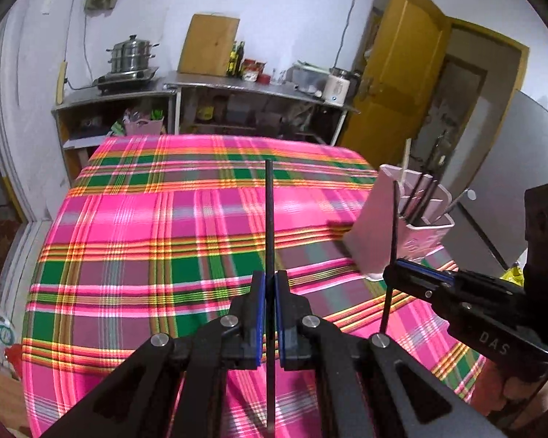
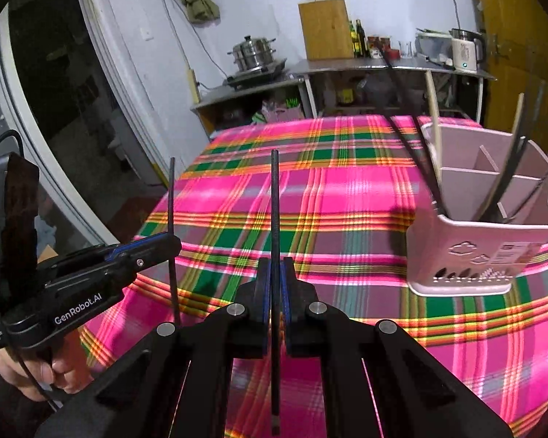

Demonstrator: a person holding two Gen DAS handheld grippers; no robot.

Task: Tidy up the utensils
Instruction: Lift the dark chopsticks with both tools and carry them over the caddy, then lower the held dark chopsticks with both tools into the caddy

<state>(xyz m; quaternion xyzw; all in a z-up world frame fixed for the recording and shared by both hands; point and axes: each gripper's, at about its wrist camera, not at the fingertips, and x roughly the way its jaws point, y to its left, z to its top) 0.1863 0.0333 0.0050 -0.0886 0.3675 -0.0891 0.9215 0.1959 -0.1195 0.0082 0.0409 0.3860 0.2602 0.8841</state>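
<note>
Chopsticks are the thing in hand: 1 black chopstick (image 1: 269, 219) stands upright, pinched in the left hand-held gripper (image 1: 270, 292), and a 2nd black chopstick (image 2: 275, 219) is clamped the same way in the right hand-held gripper (image 2: 275, 284). Both hang above the plaid tablecloth (image 2: 347, 200). The pink utensil holder (image 2: 486, 255), already carrying several sticks in its compartments, stands to the right. This looks like the carry step; next, each stick needs lowering tip-first into a compartment.
</note>
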